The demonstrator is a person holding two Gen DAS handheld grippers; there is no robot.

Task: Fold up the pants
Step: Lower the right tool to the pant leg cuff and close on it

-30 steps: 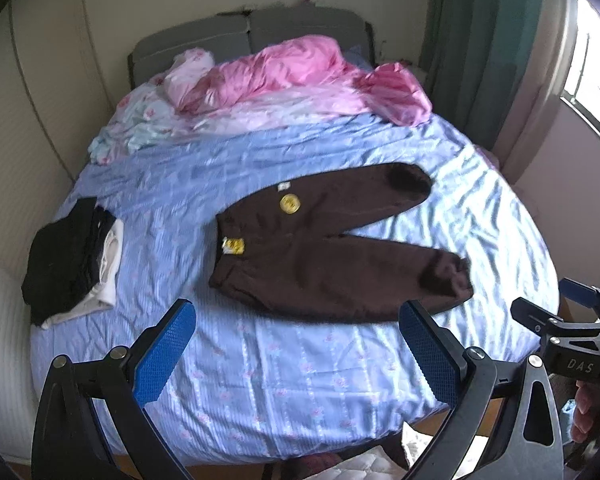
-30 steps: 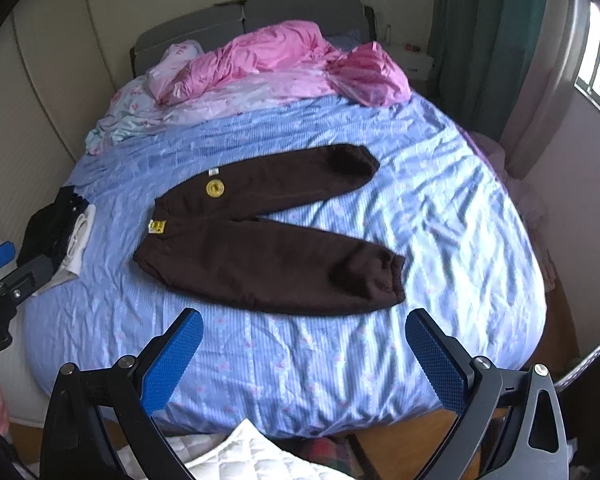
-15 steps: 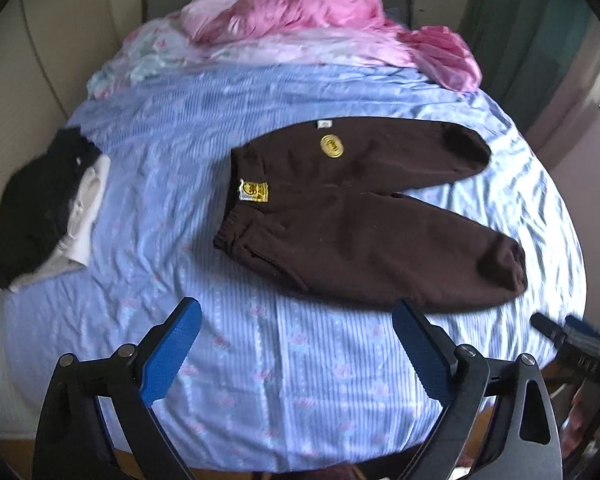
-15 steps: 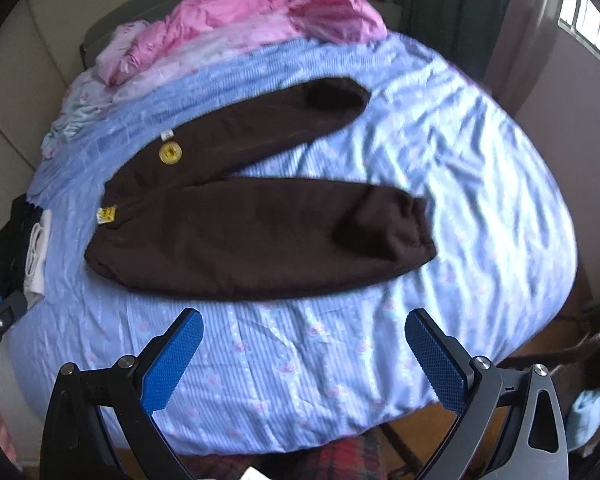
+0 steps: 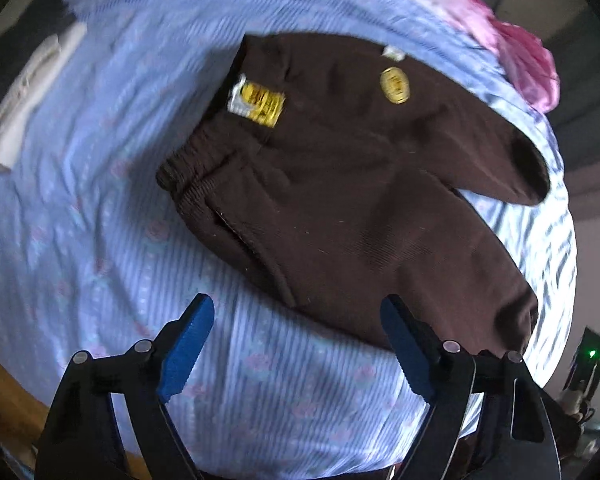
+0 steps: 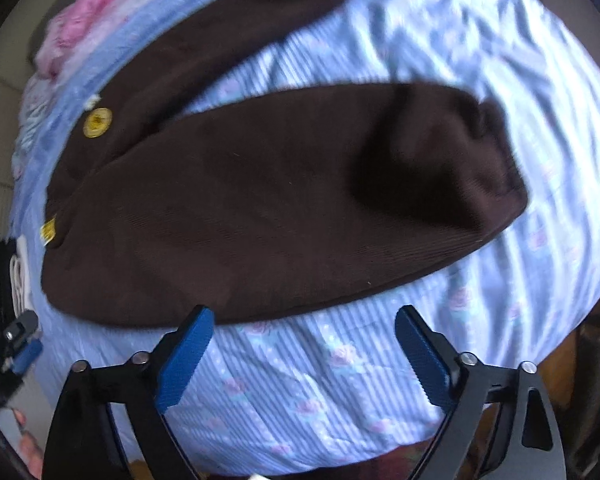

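Observation:
Dark brown pants (image 5: 340,184) lie flat on the blue striped bed sheet (image 5: 100,220), waistband to the left, the two legs spread apart to the right. A yellow label (image 5: 258,100) and a round yellow badge (image 5: 395,85) mark the waist area. My left gripper (image 5: 298,344) is open and empty, just short of the near edge of the pants by the waist. In the right wrist view the pants (image 6: 260,208) fill the middle. My right gripper (image 6: 304,348) is open and empty, just short of the near leg's lower edge.
Pink bedding (image 5: 520,52) is heaped at the head of the bed. A pile of black and white clothes (image 5: 28,92) lies at the left edge of the bed. The left gripper also shows in the right wrist view (image 6: 16,348), at the lower left.
Both grippers have moved down and forward toward the pants, which now look much larger. Both stay open and empty. The pants have not moved.

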